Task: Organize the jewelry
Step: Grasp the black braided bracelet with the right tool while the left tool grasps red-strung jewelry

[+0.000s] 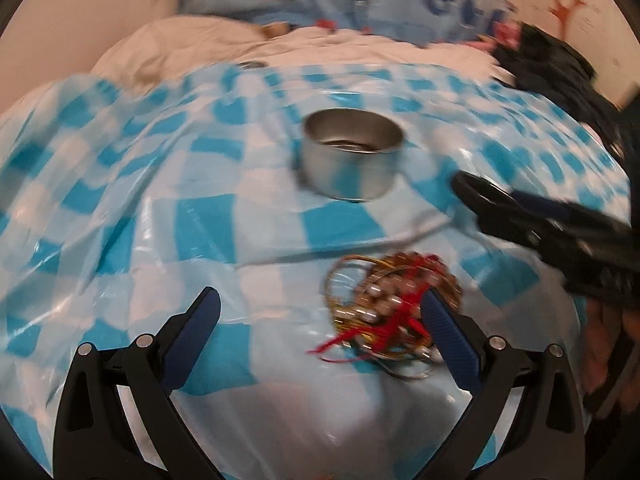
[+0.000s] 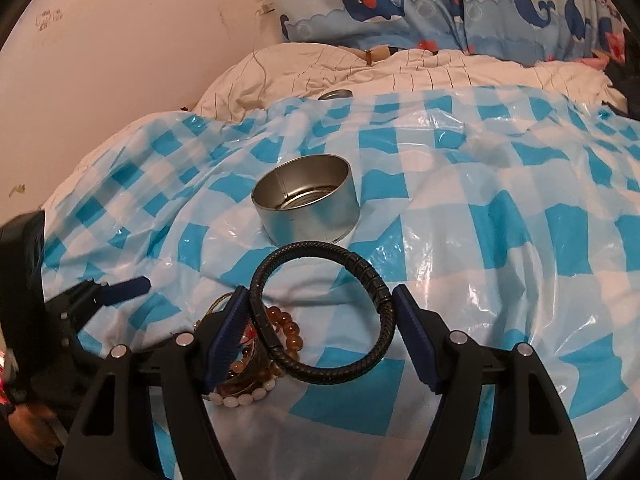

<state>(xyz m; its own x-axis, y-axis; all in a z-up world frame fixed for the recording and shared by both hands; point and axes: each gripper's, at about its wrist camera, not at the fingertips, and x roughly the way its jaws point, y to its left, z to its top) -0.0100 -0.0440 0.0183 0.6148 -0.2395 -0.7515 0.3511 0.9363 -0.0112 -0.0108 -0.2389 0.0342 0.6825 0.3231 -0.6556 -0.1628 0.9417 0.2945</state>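
On the blue-and-white checked plastic sheet (image 2: 500, 216) stands an open round metal tin (image 2: 308, 200) (image 1: 352, 156). My right gripper (image 2: 320, 294) is shut on a black braided bracelet (image 2: 376, 280), which hangs as a ring between both pads, just in front of the tin. Under it lies a pile of bead bracelets (image 2: 286, 326). The left wrist view is blurred and shows that tangled pile with red thread (image 1: 384, 304) by the right finger of my open left gripper (image 1: 320, 296). Nothing sits between the left pads. The right gripper (image 1: 520, 216) reaches in from the right.
A small metal lid (image 2: 336, 94) lies at the sheet's far edge on a white striped duvet (image 2: 400, 68). Whale-print pillows (image 2: 400, 4) line the back, with a pink wall (image 2: 120, 40) to the left. Dark clothing (image 1: 560, 68) lies far right. A hand (image 2: 28, 420) holds the left gripper's handle.
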